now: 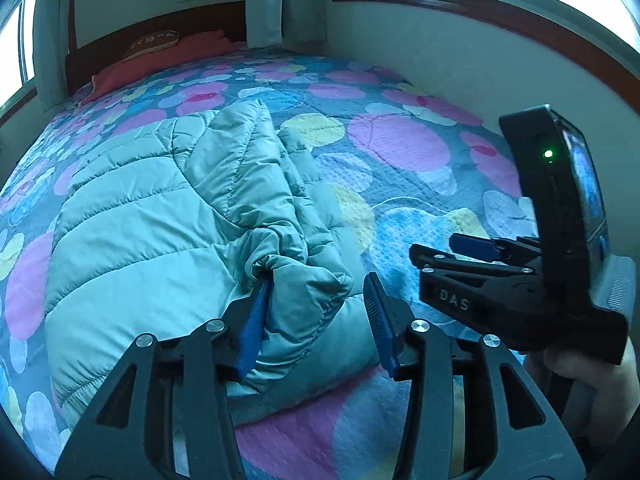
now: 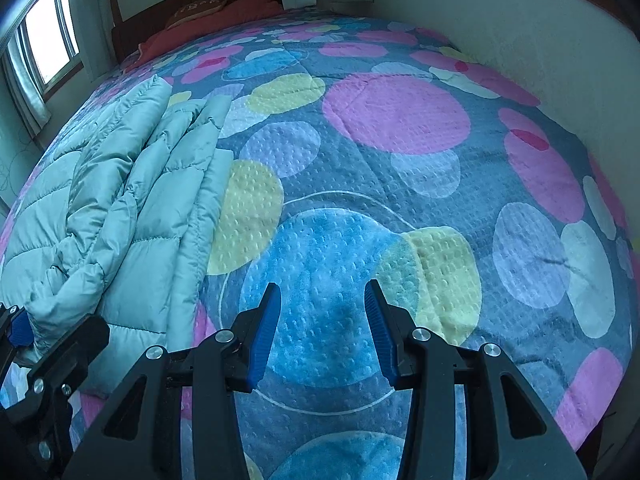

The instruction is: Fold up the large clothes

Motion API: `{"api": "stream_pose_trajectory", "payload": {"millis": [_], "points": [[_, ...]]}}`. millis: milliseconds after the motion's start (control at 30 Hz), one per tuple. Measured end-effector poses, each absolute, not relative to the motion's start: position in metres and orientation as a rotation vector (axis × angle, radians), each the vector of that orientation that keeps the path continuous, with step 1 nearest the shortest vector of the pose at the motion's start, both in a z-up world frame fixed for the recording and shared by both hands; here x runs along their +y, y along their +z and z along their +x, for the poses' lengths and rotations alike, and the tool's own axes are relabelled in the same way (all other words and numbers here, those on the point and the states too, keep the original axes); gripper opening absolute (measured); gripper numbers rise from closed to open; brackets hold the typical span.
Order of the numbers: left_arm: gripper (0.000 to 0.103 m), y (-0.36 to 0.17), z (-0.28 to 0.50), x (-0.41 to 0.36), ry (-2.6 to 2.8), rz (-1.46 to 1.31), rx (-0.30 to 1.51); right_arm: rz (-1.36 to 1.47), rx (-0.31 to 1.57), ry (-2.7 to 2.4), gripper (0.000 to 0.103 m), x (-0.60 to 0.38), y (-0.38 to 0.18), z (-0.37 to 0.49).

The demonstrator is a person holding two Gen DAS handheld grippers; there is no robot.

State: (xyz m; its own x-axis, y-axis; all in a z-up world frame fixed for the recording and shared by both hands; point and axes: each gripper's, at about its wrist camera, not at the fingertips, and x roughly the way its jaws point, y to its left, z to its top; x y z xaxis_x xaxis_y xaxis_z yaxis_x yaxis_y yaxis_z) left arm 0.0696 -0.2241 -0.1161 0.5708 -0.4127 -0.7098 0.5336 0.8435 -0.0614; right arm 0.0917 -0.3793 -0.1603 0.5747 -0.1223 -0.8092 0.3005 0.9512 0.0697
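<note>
A light teal quilted puffer jacket [image 1: 160, 220] lies folded on the bed; it also shows at the left of the right wrist view [image 2: 112, 208]. My left gripper [image 1: 318, 284] is open, its jaws either side of a bunched sleeve cuff [image 1: 296, 276] at the jacket's near edge; the left finger touches the cuff. My right gripper [image 2: 322, 292] is open and empty, hovering over the bedspread to the right of the jacket. It shows from the side in the left wrist view [image 1: 460, 248].
The bed is covered by a bedspread with pink, blue and yellow circles [image 2: 400, 120]. A red pillow and brown cushion [image 1: 152, 46] lie at the headboard. A white wall [image 2: 520, 40] runs along the bed's right side. Windows are at left and right.
</note>
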Motion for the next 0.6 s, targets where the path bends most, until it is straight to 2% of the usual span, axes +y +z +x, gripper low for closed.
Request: {"api": "stream_pose_trajectory", "payload": {"millis": [267, 500, 600], "points": [[0.047, -0.082, 0.057, -0.188, -0.614, 0.014, 0.769, 0.181, 0.922, -0.249, 0.044, -0.368, -0.151, 0.086], [0.048, -0.064, 0.062, -0.119, -0.511, -0.160, 0.731, 0.171, 0.911, -0.255, 0.044, -0.357, -0.141, 0.085], [0.055, -0.071, 0.079, -0.078, -0.376, -0.285, 0.729, 0.197, 0.903, -0.244, 0.044, -0.354, -0.136, 0.088]]}}
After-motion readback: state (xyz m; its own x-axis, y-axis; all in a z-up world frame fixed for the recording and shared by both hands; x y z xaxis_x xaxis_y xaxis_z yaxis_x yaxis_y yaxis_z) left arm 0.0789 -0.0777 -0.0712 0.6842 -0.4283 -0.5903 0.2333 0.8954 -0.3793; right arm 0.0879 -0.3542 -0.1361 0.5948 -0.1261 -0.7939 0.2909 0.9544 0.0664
